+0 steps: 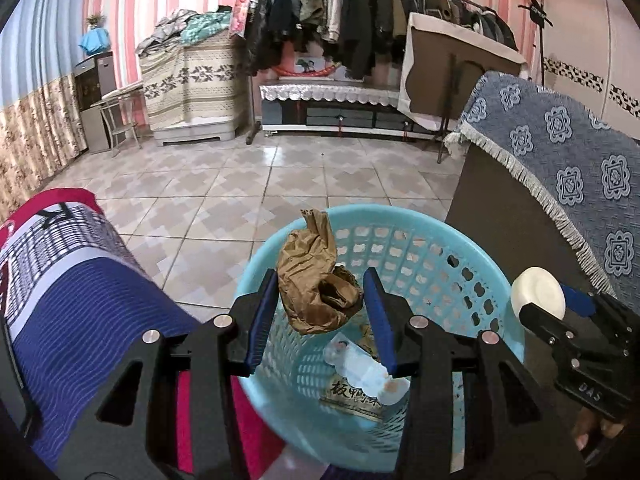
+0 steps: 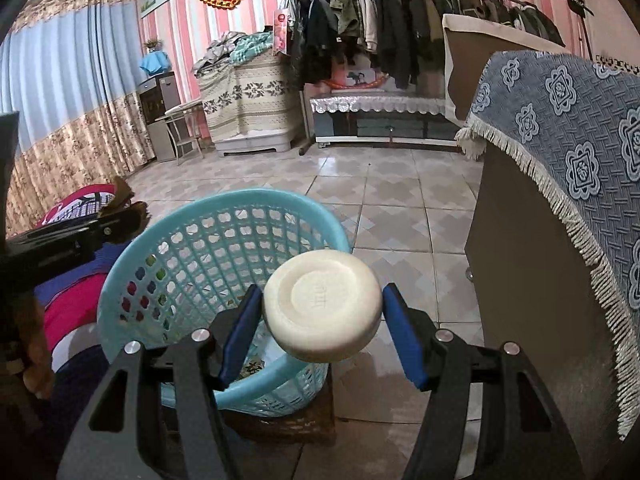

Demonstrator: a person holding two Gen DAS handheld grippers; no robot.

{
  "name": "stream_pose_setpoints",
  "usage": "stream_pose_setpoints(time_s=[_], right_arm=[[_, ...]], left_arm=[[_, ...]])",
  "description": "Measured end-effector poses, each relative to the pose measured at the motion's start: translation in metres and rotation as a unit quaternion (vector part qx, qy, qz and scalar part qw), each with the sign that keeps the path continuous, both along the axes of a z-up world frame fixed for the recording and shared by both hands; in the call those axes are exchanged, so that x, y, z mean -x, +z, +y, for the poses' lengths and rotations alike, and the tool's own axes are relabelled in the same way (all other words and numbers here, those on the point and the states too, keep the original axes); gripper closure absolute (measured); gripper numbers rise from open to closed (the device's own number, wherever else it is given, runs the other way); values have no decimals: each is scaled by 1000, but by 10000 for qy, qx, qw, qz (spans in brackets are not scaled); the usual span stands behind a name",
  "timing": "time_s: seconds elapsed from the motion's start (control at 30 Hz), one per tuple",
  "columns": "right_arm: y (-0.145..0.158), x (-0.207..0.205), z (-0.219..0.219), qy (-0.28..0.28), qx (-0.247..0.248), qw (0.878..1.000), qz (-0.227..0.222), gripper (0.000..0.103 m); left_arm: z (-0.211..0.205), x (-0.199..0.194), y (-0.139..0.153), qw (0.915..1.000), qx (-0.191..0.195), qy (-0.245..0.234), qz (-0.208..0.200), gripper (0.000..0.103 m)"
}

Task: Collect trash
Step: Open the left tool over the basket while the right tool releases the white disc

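Note:
A light blue mesh basket [image 1: 400, 220] [image 2: 180, 216] stands on the tiled floor. My left gripper [image 1: 320, 280] hangs over its mouth, shut on a crumpled brown wrapper [image 1: 316, 276] that sticks up past the pads. At the bottom of the basket lie a clear plastic wrapper [image 1: 360, 368] and a printed packet [image 1: 352, 396]. My right gripper [image 2: 322, 300] is shut on a round cream soap bar [image 2: 322, 316] [image 1: 538, 292] just beyond the basket's right rim. In the right wrist view the left gripper [image 2: 132, 216] shows at the left with a scrap of brown wrapper [image 2: 122, 192].
A brown cabinet under a blue fringed cloth [image 1: 560, 152] [image 2: 560, 140] rises close on the right. Striped blue and red bedding [image 1: 72, 280] lies on the left. Tiled floor [image 1: 240, 184] stretches to a clothes rack [image 1: 360, 12] and low shelf at the back.

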State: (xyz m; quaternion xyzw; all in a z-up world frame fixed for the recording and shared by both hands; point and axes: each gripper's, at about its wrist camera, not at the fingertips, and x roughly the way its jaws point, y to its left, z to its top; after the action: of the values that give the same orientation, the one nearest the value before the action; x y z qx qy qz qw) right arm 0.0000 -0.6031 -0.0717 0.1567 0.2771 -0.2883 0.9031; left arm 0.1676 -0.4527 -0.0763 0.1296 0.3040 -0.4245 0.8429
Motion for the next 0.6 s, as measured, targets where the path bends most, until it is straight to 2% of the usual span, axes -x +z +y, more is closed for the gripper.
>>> stream_pose_setpoints(time_s=[0.17,0.3,0.47,0.6], right_arm=[[-3,-4,0,23,27,10000,24,41],[-2,-10,3,77,91,9999,29,41],[-2,-23,14,223,150,9996,23,41],[-3,-37,21,384,169,9991,8,41]], left_arm=[[-9,-8,-10,9998,-161,66,-54,54],[1,-17,-6,9996,-134,243,-17,40],[26,-15,9,9976,-51,508,-457,23],[51,-17,18,9953,57,772,-583,18]])
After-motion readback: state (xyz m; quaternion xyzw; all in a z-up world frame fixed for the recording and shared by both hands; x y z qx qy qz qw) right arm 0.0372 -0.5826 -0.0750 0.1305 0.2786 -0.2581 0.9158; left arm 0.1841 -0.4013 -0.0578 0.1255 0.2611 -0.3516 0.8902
